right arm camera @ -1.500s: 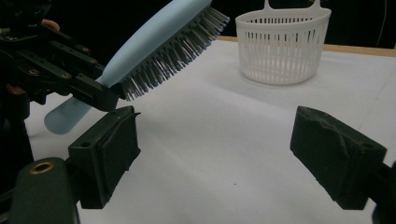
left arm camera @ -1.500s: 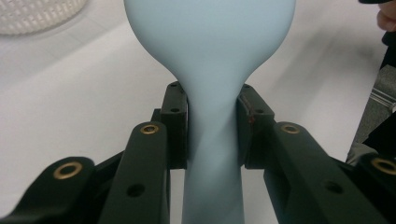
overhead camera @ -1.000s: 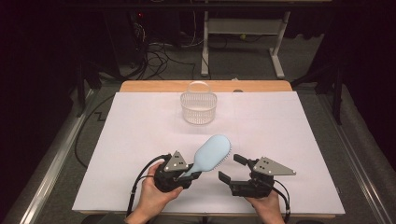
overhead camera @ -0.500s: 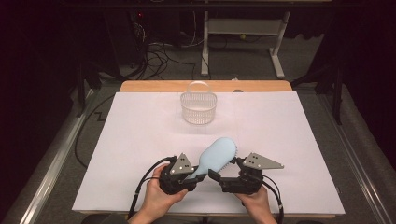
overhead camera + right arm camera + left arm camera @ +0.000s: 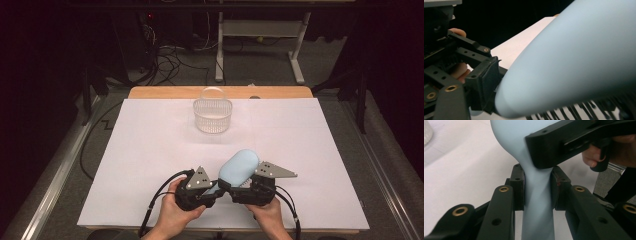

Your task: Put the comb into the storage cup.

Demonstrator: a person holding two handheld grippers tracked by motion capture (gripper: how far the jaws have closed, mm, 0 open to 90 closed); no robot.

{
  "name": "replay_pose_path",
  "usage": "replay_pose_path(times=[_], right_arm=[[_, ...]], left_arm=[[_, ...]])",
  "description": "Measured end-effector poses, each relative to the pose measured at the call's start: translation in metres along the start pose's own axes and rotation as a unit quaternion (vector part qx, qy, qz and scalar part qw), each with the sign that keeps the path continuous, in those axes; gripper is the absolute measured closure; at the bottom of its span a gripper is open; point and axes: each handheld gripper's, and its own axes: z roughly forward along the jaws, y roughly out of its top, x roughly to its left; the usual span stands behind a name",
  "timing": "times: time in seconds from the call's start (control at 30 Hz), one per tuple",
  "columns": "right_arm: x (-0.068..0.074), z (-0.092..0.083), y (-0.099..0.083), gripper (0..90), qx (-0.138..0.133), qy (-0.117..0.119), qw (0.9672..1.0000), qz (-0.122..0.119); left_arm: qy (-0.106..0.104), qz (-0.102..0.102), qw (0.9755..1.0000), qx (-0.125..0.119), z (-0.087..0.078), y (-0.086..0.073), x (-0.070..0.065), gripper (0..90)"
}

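A white sheet (image 5: pixel 150 165) covered most of the table (image 5: pixel 165 92), whose bare wooden edge showed as a strip at 12 o'clock. Beyond that edge the room was dark: a grey floor with a tangle of black cables (image 5: pixel 172 62) at about 11 o'clock and the pale metal legs of a stand (image 5: pixel 295 65) at about 1 o'clock. Metal rails ran along both sides of the table.

On the sheet toward 12 o'clock stood a clear ribbed basket (image 5: pixel 213 115), well apart from the hands.

Near the 6 o'clock edge the light blue hairbrush (image 5: pixel 239 167) was held off the sheet, its broad head slanting up toward 1 o'clock. The left gripper (image 5: pixel 537 188) was clamped on the brush's narrow handle, a pad pressed against each side of it, as the left gripper view showed plainly. The right gripper (image 5: pixel 235 187) sat just beside it at the base of the brush head; its jaws had just been closing, with the brush head close against them, but whether its pads pressed on the brush I could not tell. In the right gripper view the blue back of the head loomed large, with dark bristles (image 5: pixel 579 111) along its lower edge.
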Motion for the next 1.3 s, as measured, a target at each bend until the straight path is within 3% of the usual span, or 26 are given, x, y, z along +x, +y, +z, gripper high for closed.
replay_pose_path(times=[0.57,1.17,1.3], right_arm=[[-0.003,-0.003,0.007,36.5,0.025,0.026,0.9976,0.059],[-0.002,-0.005,0.016,53.5,0.039,0.058,0.9952,0.068],[-0.006,-0.005,0.017,55.2,0.039,0.077,0.9923,0.089]], left_arm=[[-0.001,0.0,1.0,0.005,0.0,0.002,0.0,69.4],[-0.008,0.001,1.0,-0.003,0.0,0.002,0.001,68.4],[-0.015,0.0,0.9999,-0.009,-0.001,0.003,0.003,67.6]])
